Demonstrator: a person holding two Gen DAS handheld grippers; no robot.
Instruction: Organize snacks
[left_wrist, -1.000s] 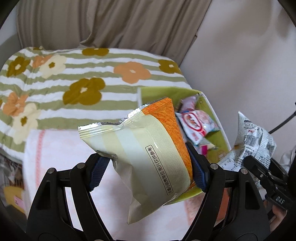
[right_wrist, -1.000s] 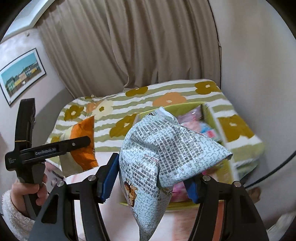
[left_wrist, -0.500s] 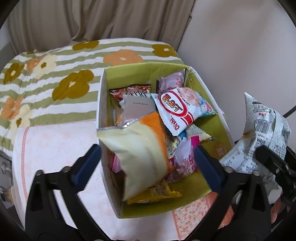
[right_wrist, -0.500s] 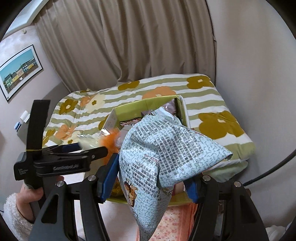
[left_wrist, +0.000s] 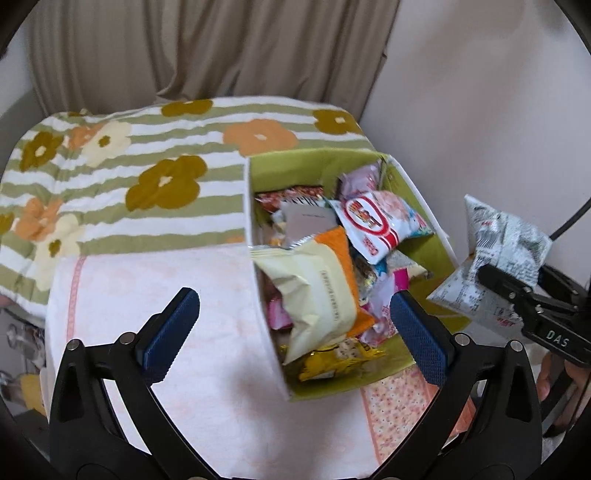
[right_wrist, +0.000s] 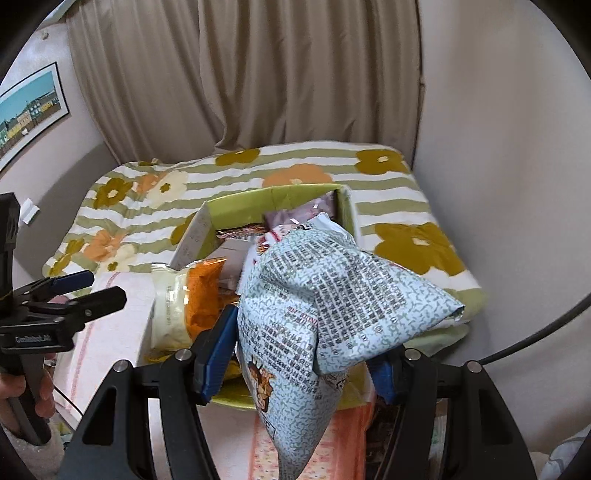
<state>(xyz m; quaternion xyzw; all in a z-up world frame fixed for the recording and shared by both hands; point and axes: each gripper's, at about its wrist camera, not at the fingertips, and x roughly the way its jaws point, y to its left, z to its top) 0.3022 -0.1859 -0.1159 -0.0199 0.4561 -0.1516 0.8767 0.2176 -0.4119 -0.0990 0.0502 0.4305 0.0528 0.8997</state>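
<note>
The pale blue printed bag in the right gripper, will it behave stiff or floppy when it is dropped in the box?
Probably floppy: the blue printed bag folds over the right gripper and its lower end hangs limp. It looks puffy, so likely light. On the heaped snacks in the green box it may slide.

The left gripper (left_wrist: 293, 325) hangs above the near end of the green box (left_wrist: 321, 389), its jaws spread wide and holding nothing. The right gripper (right_wrist: 303, 356) sits at the box's near right side, jaws clamped on the pale blue printed bag (right_wrist: 332, 295).
</note>
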